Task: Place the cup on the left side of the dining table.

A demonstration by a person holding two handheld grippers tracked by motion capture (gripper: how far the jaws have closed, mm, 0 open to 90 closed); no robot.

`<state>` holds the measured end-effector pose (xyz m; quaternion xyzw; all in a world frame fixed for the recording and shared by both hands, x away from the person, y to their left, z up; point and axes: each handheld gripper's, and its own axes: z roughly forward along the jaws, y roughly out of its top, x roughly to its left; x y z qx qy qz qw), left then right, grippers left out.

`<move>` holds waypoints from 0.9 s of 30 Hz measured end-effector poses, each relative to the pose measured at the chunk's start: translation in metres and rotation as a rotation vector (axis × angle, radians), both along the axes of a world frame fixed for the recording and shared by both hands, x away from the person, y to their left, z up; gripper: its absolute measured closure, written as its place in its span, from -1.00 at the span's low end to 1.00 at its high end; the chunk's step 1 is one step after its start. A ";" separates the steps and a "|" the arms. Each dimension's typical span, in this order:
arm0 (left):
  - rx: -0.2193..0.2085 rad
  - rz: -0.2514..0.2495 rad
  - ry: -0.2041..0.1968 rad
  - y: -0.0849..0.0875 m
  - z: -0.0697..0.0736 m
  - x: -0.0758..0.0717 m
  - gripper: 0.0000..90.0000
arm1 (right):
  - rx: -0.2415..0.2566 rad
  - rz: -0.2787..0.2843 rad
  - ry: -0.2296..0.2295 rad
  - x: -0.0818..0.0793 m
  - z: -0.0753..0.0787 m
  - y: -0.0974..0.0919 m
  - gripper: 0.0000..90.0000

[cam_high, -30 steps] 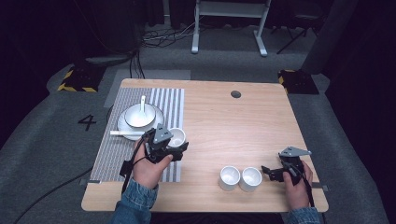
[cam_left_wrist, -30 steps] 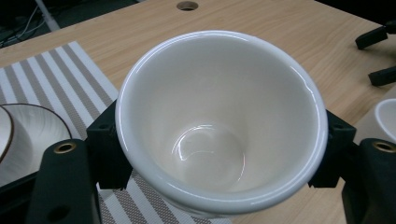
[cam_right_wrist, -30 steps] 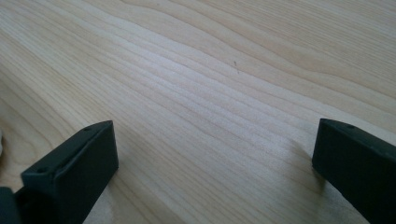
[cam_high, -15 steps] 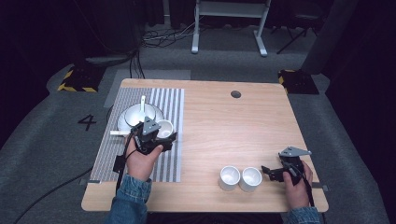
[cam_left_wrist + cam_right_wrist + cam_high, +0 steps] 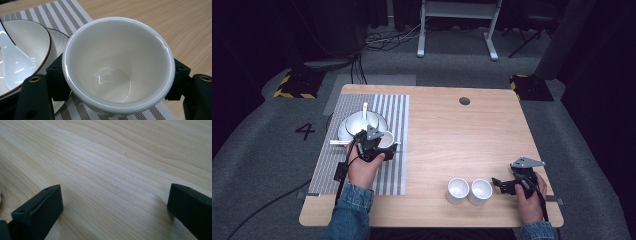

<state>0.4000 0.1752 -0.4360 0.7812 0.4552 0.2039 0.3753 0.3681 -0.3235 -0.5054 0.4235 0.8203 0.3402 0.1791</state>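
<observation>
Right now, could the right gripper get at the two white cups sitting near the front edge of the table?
Probably yes. The right gripper is open and holds nothing, and only bare table lies between it and the nearer white cup, with the second cup just beyond. The left gripper is away on the striped placemat.

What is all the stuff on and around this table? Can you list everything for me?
Cup held in the jaws: 1, white, over the mat beside the bowl.
Cups on the table: 2, white, side by side near the front edge, right of centre.
Bowl: 1, white with a dark rim, on the mat.
Spoon: 1, white, lying in the bowl.
Placemat: 1, grey and white stripes, left part of the table.
Table: 1, light wood, with a round hole near the back edge.
Floor number 4: 1, dark on grey carpet, left of the table.
Left hand-held gripper: 1, black, closed on the cup.
Right hand-held gripper: 1, black, jaws apart, right of the two cups.
</observation>
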 end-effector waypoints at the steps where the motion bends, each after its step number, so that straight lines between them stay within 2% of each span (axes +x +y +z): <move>1: 0.000 0.002 0.008 0.000 -0.002 0.001 -0.42 | 0.001 0.001 0.000 0.000 0.000 0.000 -0.99; 7: 0.039 -0.003 0.037 0.000 -0.008 0.003 -0.41 | 0.001 0.001 0.000 0.000 0.000 0.000 -0.99; 14: 0.043 -0.004 0.078 0.002 -0.018 0.007 -0.42 | 0.001 0.000 0.000 0.000 0.000 0.000 -0.99; 27: 0.051 -0.001 0.104 0.004 -0.026 0.009 -0.42 | 0.001 0.001 0.000 0.000 0.000 0.000 -0.99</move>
